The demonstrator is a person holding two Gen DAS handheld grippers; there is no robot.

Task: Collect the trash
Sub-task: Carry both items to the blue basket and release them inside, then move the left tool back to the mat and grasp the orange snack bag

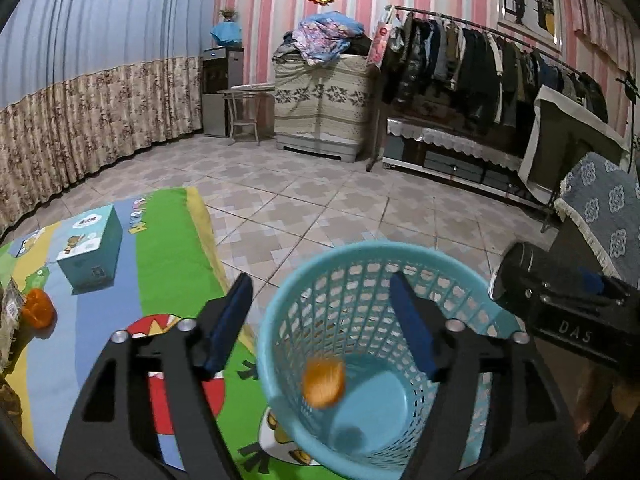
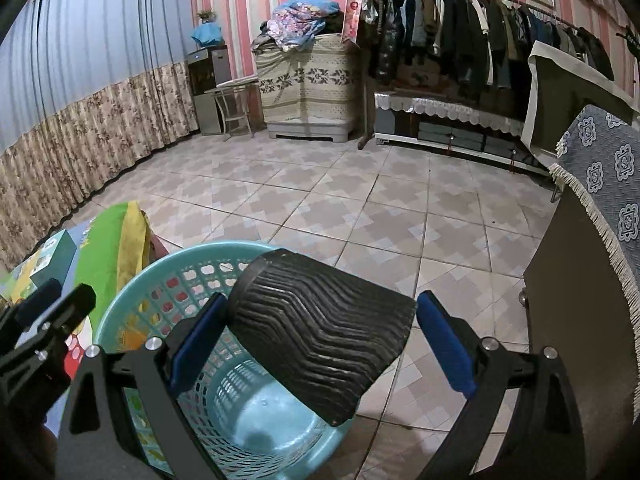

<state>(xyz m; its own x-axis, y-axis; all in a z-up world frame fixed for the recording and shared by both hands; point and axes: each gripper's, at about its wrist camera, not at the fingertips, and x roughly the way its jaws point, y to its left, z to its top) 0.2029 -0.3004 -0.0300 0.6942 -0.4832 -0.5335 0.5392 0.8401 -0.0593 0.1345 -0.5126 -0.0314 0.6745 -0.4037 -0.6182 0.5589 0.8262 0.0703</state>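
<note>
A light blue mesh basket (image 1: pixel 272 320) stands on the floor at the edge of a colourful play mat (image 1: pixel 172 248). My left gripper (image 1: pixel 322 284) hangs open over the basket's mouth, nothing between its blue pads. Below it a blurred orange piece of trash (image 1: pixel 323 382) is inside the basket. My right gripper (image 2: pixel 322 300) is shut on a black ribbed paper cup (image 2: pixel 320 340), held on its side above the basket rim (image 2: pixel 120 312). In the left wrist view the same cup (image 1: pixel 520 272) shows at the right. Another orange item (image 1: pixel 38 308) lies on the mat at the far left.
A teal carton (image 1: pixel 90 248) stands on the mat. A dark cabinet under a blue patterned cloth (image 2: pixel 600 200) is close on the right. Tiled floor (image 2: pixel 320 200) stretches ahead to a clothes rack (image 2: pixel 460 32), a covered chest (image 2: pixel 308 80) and a curtain (image 2: pixel 80 128).
</note>
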